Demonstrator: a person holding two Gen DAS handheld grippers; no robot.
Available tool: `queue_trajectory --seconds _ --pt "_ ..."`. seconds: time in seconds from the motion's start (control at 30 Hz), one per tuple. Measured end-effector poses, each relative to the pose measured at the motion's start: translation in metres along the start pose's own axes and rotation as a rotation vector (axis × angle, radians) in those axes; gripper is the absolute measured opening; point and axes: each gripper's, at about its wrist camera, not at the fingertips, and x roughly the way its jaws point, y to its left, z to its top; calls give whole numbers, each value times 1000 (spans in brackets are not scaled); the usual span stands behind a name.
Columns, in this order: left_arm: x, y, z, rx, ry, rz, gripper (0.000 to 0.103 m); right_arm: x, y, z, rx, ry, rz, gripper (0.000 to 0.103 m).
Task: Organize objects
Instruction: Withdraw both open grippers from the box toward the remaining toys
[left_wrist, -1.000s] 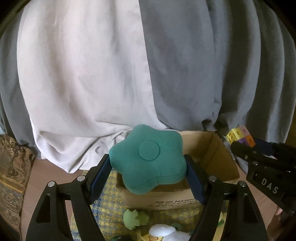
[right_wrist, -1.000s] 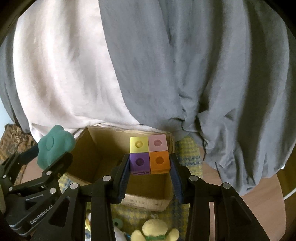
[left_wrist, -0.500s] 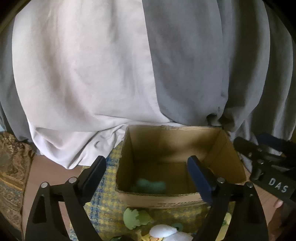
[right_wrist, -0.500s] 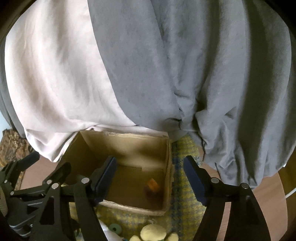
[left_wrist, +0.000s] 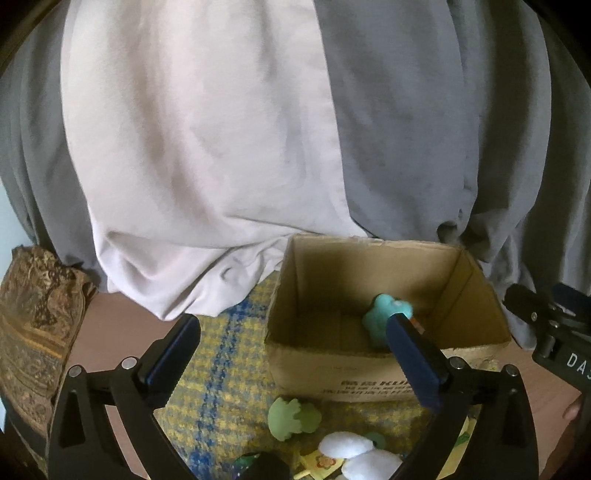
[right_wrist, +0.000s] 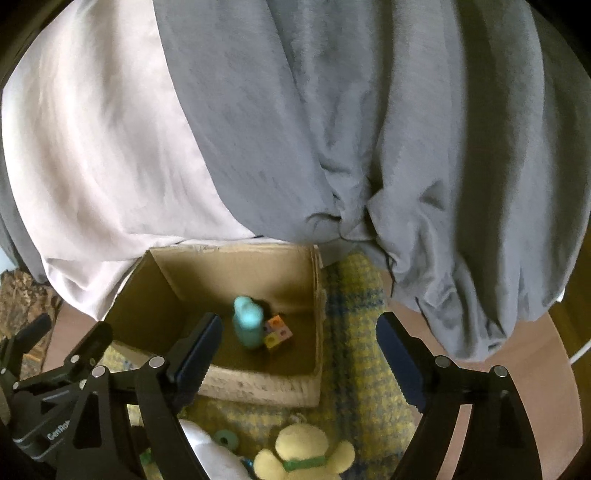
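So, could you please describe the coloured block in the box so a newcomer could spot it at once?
Find the open cardboard box on the yellow checked cloth. On its floor, the block lies against a teal star cushion. It alone is hard-edged, with orange and yellow squares.

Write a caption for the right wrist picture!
Open right hand-held gripper above a cardboard box holding teal flower toy and colourful blocks.
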Motion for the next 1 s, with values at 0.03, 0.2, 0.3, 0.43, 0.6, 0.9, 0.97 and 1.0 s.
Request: queue_trajectory --seconds 0.03,0.2,0.3,0.43,0.6,0.9,0.97,1.0 --pt "-1 2 -2 -9 5 0 102 0 -1 -2 5 5 2 85" --pt "-10 4 -14 -13 -3 6 102 -11 -3 -14 9 -8 -3 85" --pt "-15 5 -21 -17 -5 1 103 -21 -3 -22 -1 -27 -18 85" --pt "-24 7 -32 -17 -13 4 103 -30 -5 -31 -3 -47 -22 86" --pt "-33 10 -44 -27 -27 17 103 -39 -6 -47 -6 -64 -30 87" --pt "-42 14 -74 -44 -21 41 103 -42 -12 -76 9 -41 -26 88" --pt "-43 14 -80 -38 -21 46 102 -41 -13 -81 9 -32 -24 89" --pt "-43 14 -83 -36 -20 45 103 -41 -13 -84 8 -25 -24 90"
